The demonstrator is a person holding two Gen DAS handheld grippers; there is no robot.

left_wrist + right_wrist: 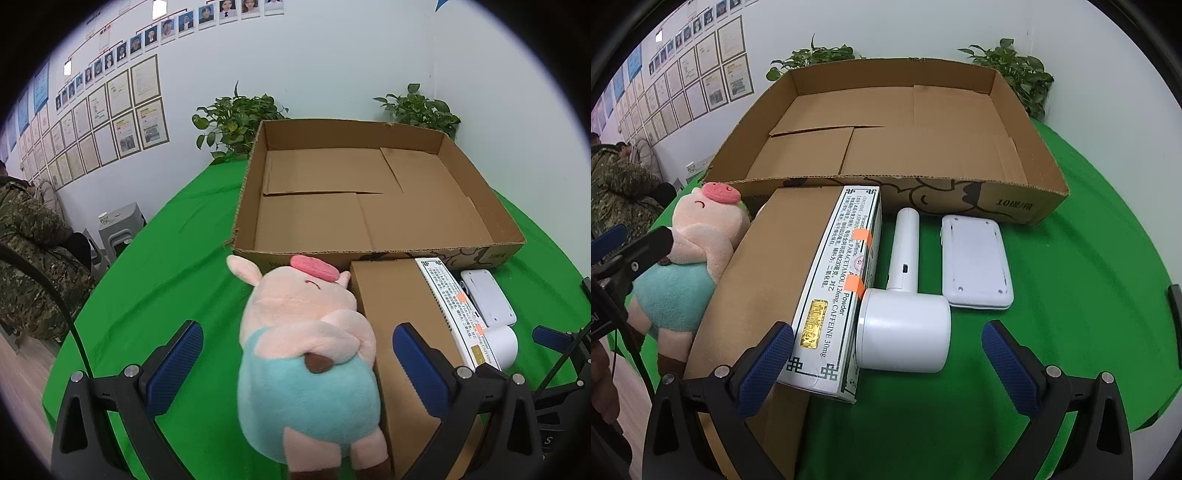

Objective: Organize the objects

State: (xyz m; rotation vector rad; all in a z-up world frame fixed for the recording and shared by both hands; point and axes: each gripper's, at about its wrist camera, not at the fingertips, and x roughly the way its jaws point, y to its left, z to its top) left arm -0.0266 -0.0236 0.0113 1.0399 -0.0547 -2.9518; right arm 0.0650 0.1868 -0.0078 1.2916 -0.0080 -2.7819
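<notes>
While both my pairs of jaws stand wide open and hold nothing, the plush pig (306, 354) lies between the pads of my left gripper (297, 369), its long axis running away from me toward the empty cardboard tray (369, 192). Judging by that, my left hand is the nearer one. My right gripper (888, 365) straddles the white hair dryer (905, 328) and the medicine box (834, 288); only that view shows the dryer's handle and the flat white device (975, 266) whole.
</notes>
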